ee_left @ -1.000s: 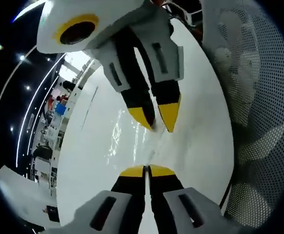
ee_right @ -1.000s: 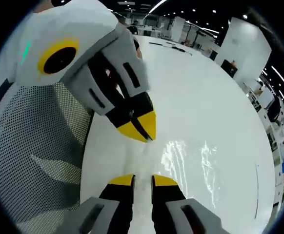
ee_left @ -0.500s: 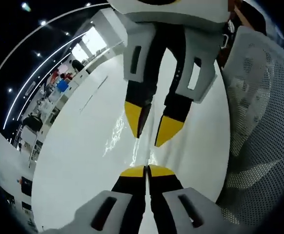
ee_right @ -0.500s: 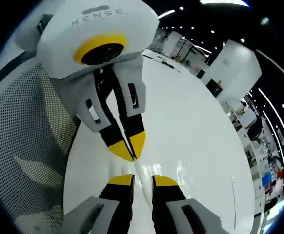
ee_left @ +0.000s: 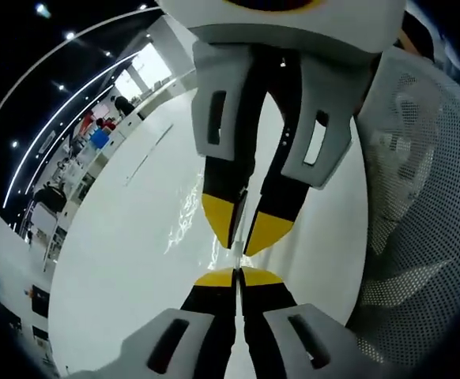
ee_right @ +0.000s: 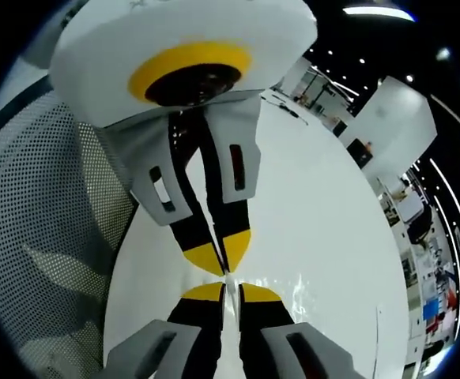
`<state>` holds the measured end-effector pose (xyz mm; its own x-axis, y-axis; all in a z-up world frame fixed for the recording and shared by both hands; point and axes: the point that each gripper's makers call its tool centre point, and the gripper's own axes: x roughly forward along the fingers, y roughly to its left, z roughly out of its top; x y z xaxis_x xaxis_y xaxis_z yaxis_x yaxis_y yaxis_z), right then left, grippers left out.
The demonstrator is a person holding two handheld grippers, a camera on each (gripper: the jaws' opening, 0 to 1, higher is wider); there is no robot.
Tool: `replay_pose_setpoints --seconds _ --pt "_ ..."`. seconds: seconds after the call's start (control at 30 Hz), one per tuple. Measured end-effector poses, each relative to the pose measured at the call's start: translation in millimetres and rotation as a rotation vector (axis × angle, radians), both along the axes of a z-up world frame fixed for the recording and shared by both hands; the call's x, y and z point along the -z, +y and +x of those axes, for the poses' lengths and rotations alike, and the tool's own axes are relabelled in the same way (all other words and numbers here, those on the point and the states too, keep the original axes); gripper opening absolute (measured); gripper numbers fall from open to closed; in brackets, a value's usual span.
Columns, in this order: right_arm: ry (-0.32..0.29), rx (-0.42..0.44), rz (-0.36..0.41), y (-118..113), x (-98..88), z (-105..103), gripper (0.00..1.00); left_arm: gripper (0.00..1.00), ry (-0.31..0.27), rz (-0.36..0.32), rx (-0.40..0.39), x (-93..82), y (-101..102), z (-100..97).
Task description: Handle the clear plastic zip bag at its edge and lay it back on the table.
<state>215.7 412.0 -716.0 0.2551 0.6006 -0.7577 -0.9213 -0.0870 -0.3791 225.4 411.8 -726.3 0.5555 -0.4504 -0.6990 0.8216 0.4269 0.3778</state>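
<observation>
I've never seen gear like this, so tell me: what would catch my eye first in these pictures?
The two yellow-tipped grippers meeting tip to tip over a white table. In the left gripper view, the left gripper rises from the bottom, jaws together on the edge of a clear plastic zip bag, and the right gripper reaches down from above. A white mesh chair stands at the table's edge.

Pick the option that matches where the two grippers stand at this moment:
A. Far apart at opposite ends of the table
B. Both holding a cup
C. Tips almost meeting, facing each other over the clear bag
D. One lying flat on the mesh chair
C: in the left gripper view the left gripper points up at the right gripper, yellow tips nearly touching over the crinkled clear zip bag on the white table.
</observation>
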Motion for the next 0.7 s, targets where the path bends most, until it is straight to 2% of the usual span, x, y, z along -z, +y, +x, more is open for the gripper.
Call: replay_pose_setpoints --seconds 0.33,0.4,0.7 --pt "-0.008 -0.04 -0.03 2.8 2.1 -3.4 0.0 0.0 0.004 -0.008 0.029 -5.5 -4.2 -3.7" --pt "-0.04 -0.06 -0.036 3.2 1.8 -2.1 0.0 0.0 0.003 -0.01 0.026 -6.0 -3.7 -2.6" --pt "-0.029 -0.053 -0.051 1.9 4.4 -5.9 0.0 0.0 0.019 0.017 0.037 -4.0 -5.3 -6.9"
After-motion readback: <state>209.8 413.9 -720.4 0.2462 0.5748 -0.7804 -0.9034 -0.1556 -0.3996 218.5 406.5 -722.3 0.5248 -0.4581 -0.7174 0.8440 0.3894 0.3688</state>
